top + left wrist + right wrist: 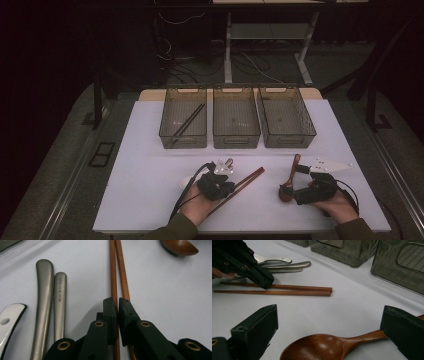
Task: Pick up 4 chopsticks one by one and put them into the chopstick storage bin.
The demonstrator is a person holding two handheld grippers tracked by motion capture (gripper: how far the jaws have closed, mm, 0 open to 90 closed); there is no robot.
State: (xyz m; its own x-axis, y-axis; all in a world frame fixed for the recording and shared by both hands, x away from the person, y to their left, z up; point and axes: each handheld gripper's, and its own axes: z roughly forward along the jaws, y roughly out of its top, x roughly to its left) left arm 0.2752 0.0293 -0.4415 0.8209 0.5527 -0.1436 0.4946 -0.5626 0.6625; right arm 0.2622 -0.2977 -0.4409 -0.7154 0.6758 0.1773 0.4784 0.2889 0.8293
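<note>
- So far, the sorting looked barely begun: one pair of dark chopsticks [189, 121] lay in the left bin [183, 140], slanting from its near left to its far right.
- The middle bin [236, 141] and the right bin [286, 140] held nothing that I could make out.
- The left gripper [117, 302] had its jaws drawn narrow around one of the wooden chopsticks [119, 270], apparently pinching it; both sticks lay flat on the white table [150, 185], near the front edge.
- The right gripper [329, 335] stood wide, one jaw on either side of the wooden spoon [322, 346]; no jaw was closed on its handle.
- The spoon rested on the table, front right, bowl towards the person.
- Left to put away, by my judgement: the wooden chopsticks, the spoon, two metal handles [51, 297] side by side, and a white utensil [8, 320] beside them.
</note>
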